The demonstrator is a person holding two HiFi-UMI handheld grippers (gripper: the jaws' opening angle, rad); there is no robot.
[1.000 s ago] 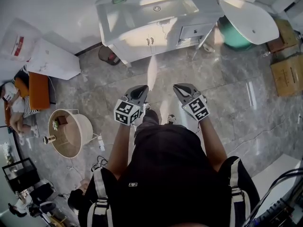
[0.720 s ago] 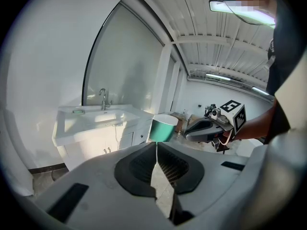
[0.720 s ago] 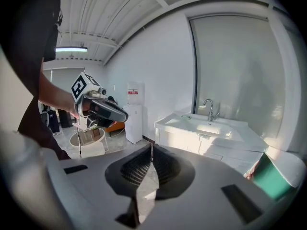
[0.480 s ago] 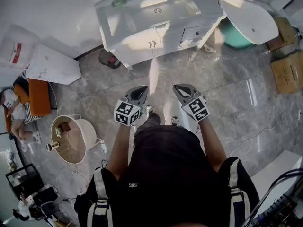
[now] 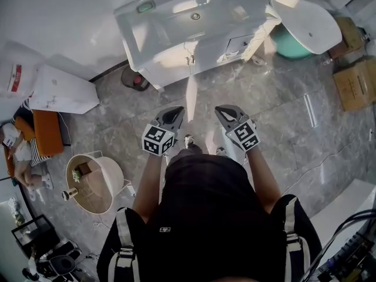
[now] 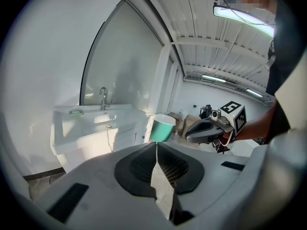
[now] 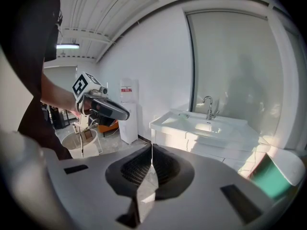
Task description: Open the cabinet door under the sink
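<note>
The white sink vanity (image 5: 194, 16) stands against the wall at the top of the head view. Its two cabinet doors (image 5: 179, 57) below the basin are closed, with small handles meeting at the middle. My left gripper (image 5: 174, 111) and right gripper (image 5: 222, 110) are held side by side over the grey floor, well short of the vanity. Both are shut with nothing in them. In the left gripper view the shut jaws (image 6: 156, 143) point toward the vanity (image 6: 96, 123). In the right gripper view the jaws (image 7: 152, 145) do the same, with the cabinet front (image 7: 211, 150) beyond.
A round white tub (image 5: 308, 22) with a green bin (image 5: 291, 44) under it stands right of the vanity. Cardboard boxes (image 5: 352, 81) lie at the far right. A beige bucket (image 5: 97, 181), a white box (image 5: 61, 90) and a seated person (image 5: 17, 151) are at the left.
The view has shifted forward: the bucket and other floor things slid down the frame and the vanity sits slightly closer. Both grippers kept the same shut pose.
</note>
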